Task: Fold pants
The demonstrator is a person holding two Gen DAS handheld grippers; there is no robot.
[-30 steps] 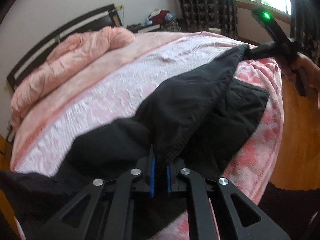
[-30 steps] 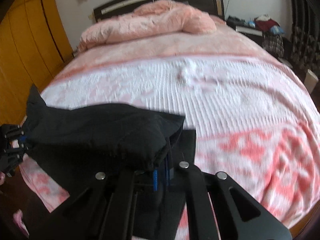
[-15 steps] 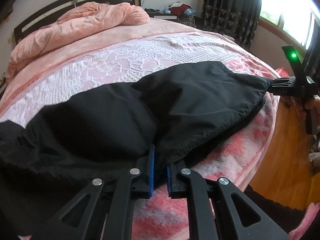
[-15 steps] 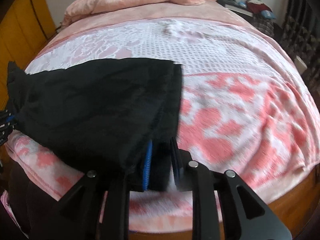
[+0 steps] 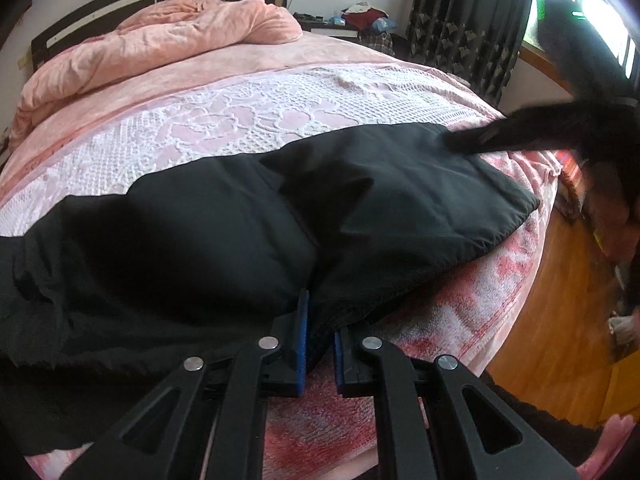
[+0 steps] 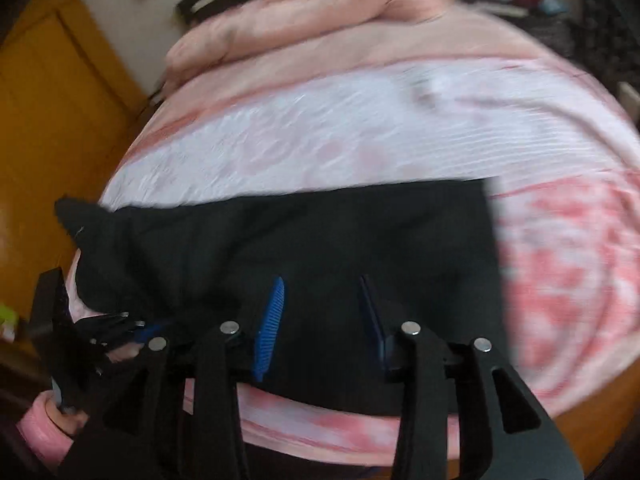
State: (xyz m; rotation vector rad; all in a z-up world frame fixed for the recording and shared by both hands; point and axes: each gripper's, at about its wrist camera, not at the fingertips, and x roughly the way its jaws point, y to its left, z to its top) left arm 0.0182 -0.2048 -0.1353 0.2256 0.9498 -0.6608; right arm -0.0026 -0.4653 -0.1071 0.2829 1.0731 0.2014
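Observation:
Black pants (image 5: 248, 232) lie spread across the near part of the bed, one layer folded over another. My left gripper (image 5: 319, 344) is shut on the near hem of the pants at the bed's front edge. My right gripper (image 6: 324, 320) is open and empty, just above the pants (image 6: 360, 240); it also shows blurred in the left wrist view (image 5: 500, 136) at the pants' far right end. In the right wrist view the left gripper (image 6: 124, 326) holds the pants' left corner.
The bed has a pink and white patterned blanket (image 5: 280, 108) and a bunched pink duvet (image 5: 168, 36) by the dark headboard. Wooden floor (image 5: 560, 340) lies to the right. An orange wardrobe (image 6: 48, 92) stands left. Dark curtains (image 5: 460, 20) hang by the window.
The right gripper has let go of the pants, opened and lifted off. The pants have settled flatter on the bed. The left gripper keeps its hold.

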